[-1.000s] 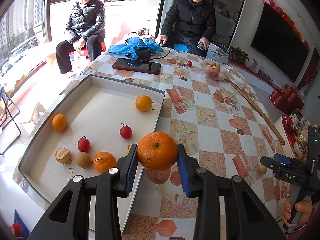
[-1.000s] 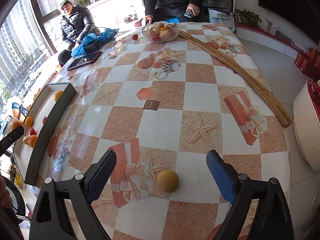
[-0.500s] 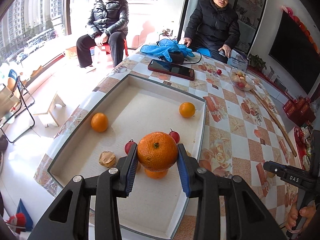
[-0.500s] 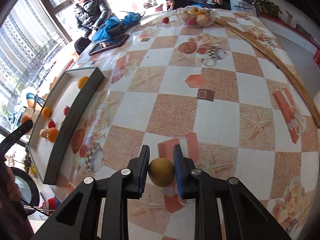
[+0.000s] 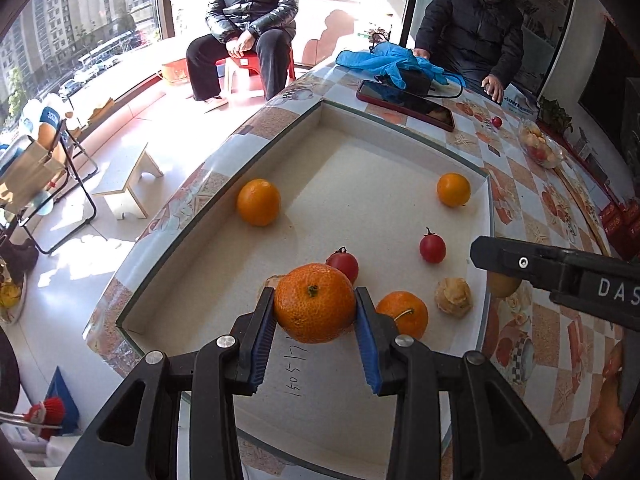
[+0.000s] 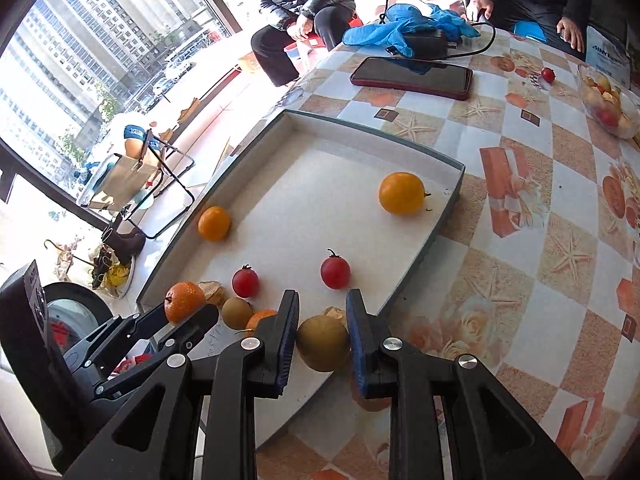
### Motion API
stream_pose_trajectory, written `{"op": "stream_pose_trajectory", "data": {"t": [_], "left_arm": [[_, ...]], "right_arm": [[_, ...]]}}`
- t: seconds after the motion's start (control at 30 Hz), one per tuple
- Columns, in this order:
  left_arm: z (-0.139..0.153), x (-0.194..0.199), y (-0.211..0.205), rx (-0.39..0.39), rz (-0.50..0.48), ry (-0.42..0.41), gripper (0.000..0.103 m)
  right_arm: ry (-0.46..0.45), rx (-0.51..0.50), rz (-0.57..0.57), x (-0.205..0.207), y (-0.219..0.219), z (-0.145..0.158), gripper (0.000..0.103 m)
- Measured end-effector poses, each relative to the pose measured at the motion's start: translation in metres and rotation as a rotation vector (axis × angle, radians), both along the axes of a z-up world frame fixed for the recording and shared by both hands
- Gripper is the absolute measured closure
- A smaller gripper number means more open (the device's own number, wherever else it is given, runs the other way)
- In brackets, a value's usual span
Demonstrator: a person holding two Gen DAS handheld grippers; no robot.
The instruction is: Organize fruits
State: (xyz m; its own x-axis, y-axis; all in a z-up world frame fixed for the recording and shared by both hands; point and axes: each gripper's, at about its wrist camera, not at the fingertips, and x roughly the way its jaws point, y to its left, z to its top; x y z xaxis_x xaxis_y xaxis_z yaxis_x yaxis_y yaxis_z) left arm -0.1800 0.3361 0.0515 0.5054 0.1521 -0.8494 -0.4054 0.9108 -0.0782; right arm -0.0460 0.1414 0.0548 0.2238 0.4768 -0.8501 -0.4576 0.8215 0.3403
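Note:
My left gripper [image 5: 315,305] is shut on a large mandarin [image 5: 315,300] and holds it above the near part of the white tray [image 5: 384,136]. My right gripper [image 6: 322,340] is shut on a small brown-yellow round fruit [image 6: 322,342] above the tray's near right rim [image 6: 448,216]. In the tray lie oranges [image 5: 258,201] [image 5: 453,189] [image 5: 402,314], two red cherry tomatoes [image 5: 432,247] [image 5: 343,263] and a dry husked fruit [image 5: 454,297]. The right gripper shows at the right of the left wrist view [image 5: 560,272]; the left gripper shows at the lower left of the right wrist view [image 6: 188,312].
The tray sits at the left edge of a checkered table [image 6: 520,240]. Beyond it lie a phone [image 6: 411,77], a blue cloth [image 6: 408,24], a loose red tomato [image 6: 547,75] and a glass fruit bowl [image 6: 608,104]. Two people sit behind the table.
My left gripper has carried the mandarin further over the tray. My right gripper has lifted the brown-yellow fruit and moved left to the tray's rim.

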Motion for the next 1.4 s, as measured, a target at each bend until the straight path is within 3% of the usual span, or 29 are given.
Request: {"op": "stream_pose_trajectory", "data": {"t": [0.07, 0.1, 0.17, 0.2, 0.4, 0.47, 0.87, 1.4], "left_arm": [[-0.001, 0.001, -0.001, 0.011, -0.004, -0.003, 0.053], [0.000, 0.000, -0.002, 0.021, -0.009, -0.010, 0.048], [0.003, -0.002, -0.003, 0.054, -0.003, -0.029, 0.023], [0.006, -0.003, -0.003, 0.069, 0.003, -0.042, 0.021], [0.009, -0.001, -0.003, 0.079, 0.006, -0.029, 0.011], [0.007, 0.001, -0.006, 0.092, 0.000, -0.005, 0.000], [0.011, -0.003, -0.015, 0.114, -0.001, 0.015, 0.000], [0.016, -0.004, -0.030, 0.171, -0.019, 0.021, 0.000]], "right_arm": [[0.012, -0.016, 0.006, 0.003, 0.006, -0.004, 0.074], [0.020, -0.024, 0.011, 0.004, 0.008, -0.006, 0.049], [-0.003, -0.028, 0.010, 0.002, 0.010, -0.003, 0.007], [-0.031, -0.033, 0.004, 0.000, 0.009, 0.001, 0.005], [-0.062, -0.132, -0.002, -0.002, 0.006, 0.009, 0.005], [-0.067, -0.173, 0.001, -0.005, 0.004, 0.008, 0.005], [-0.107, -0.282, 0.045, -0.023, -0.002, 0.013, 0.005], [-0.115, -0.291, 0.050, -0.028, -0.006, 0.014, 0.005]]}}
